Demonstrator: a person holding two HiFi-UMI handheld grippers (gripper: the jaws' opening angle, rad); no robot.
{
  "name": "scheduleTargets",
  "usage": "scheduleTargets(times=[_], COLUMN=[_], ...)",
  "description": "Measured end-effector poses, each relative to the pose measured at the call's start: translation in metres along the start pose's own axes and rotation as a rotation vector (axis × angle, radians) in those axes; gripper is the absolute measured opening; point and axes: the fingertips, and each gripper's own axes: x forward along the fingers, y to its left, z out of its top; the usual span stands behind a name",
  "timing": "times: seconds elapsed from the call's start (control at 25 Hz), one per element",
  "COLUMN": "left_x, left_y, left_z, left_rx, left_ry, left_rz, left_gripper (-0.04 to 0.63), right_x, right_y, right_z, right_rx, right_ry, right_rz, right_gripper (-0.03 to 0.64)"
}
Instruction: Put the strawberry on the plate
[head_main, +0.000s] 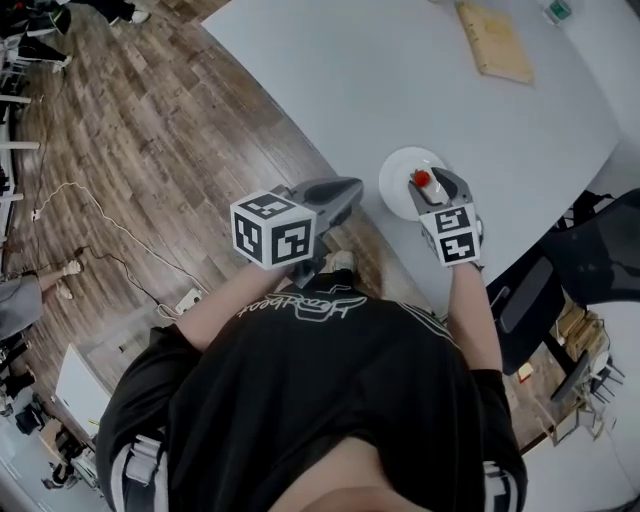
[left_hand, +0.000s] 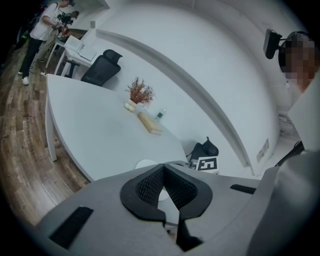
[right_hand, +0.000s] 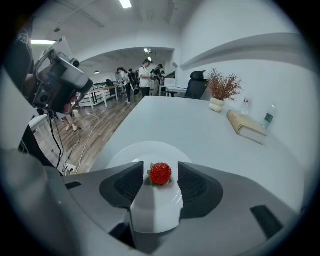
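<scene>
A red strawberry (right_hand: 160, 173) with green leaves lies on the small white plate (right_hand: 130, 152), which sits near the edge of the white table (head_main: 400, 80). My right gripper (right_hand: 160, 176) straddles the strawberry with its jaws open. A small gap shows between the fruit and each pad. In the head view the strawberry (head_main: 422, 179) shows just past that gripper (head_main: 428, 186), over the plate (head_main: 400, 170). My left gripper (head_main: 345, 192) hovers left of the plate at the table's edge. Its pads meet at the tips with nothing between them (left_hand: 163, 167).
A tan book (head_main: 495, 40) lies at the far side of the table, next to a potted dried plant (right_hand: 222, 90) and a bottle (right_hand: 268, 119). A black office chair (head_main: 590, 250) stands to the right. Cables (head_main: 100, 230) trail over the wooden floor on the left.
</scene>
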Motion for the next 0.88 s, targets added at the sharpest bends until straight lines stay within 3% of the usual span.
scheduleTargets(times=[0.36,0.64,0.76,0.88], left_x=[-0.02,-0.032,-0.04,-0.047], left_y=[-0.022,-0.083,-0.117,-0.159], left_z=[0.0,-0.022,-0.041,-0.06], left_rx=[0.01,0.08,0.111,0.142], left_ry=[-0.049,-0.077,-0.091,-0.112], left_rz=[0.009,-0.009,-0.025,-0.065], left_gripper=[0.007,0.006,0.008,0.006], right_x=[-0.047,-0.122,-0.165,-0.212], right_y=[0.012,0.044,0.063,0.084], right_z=[0.031,0.043,0.035,0.021], right_rx=[0.003,0.017,-0.003,0.049], right_ry=[-0.108,-0.257,-0.306,-0.371], right_rz=[-0.008,0.002,0.003,0.033], right_gripper=[0.186,0.183,0.101,0.038])
